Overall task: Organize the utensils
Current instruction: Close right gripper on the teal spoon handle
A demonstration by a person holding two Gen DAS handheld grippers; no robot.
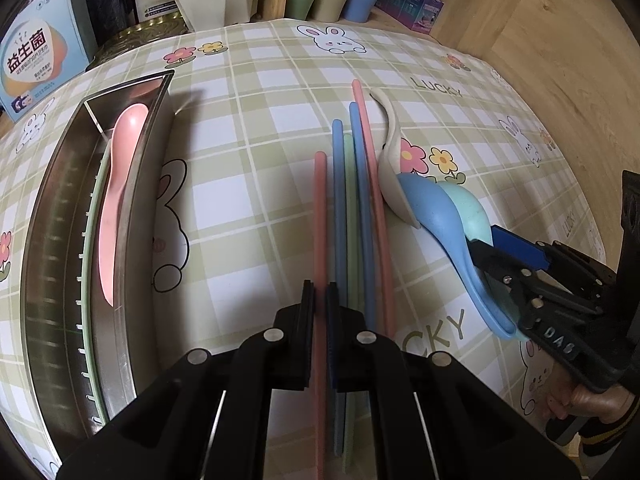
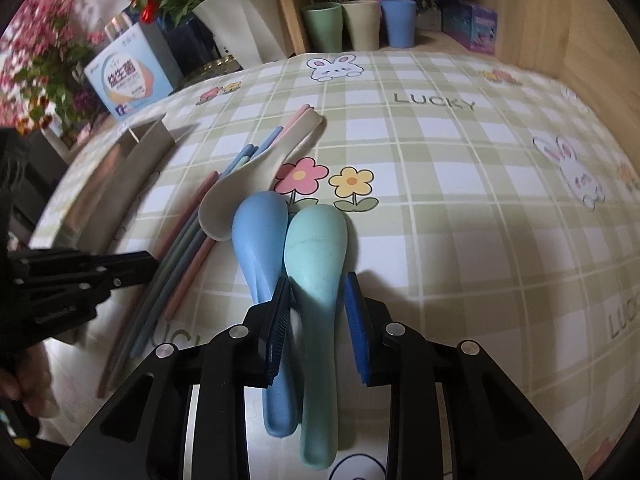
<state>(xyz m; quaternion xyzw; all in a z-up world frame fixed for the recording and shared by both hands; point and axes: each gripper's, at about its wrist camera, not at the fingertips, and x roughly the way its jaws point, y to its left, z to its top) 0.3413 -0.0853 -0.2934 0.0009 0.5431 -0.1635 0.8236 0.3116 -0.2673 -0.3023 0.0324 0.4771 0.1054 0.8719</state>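
Pastel chopsticks (image 1: 352, 208) lie side by side on the checked surface (image 1: 248, 184), with white (image 1: 390, 168), blue (image 2: 260, 248) and teal (image 2: 316, 264) spoons just right of them. A pink spoon (image 1: 118, 200) lies in the steel tray (image 1: 52, 240) at left. The left gripper (image 1: 320, 300) is clamped on one pink chopstick (image 1: 320, 220). The right gripper (image 2: 318, 300), jaws narrow, straddles the teal spoon's handle; contact is unclear.

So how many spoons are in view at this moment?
4. A pink spoon lies in the metal tray. The cream spoon, blue spoon and teal spoon lie on the tablecloth, the teal one between the right gripper jaws.
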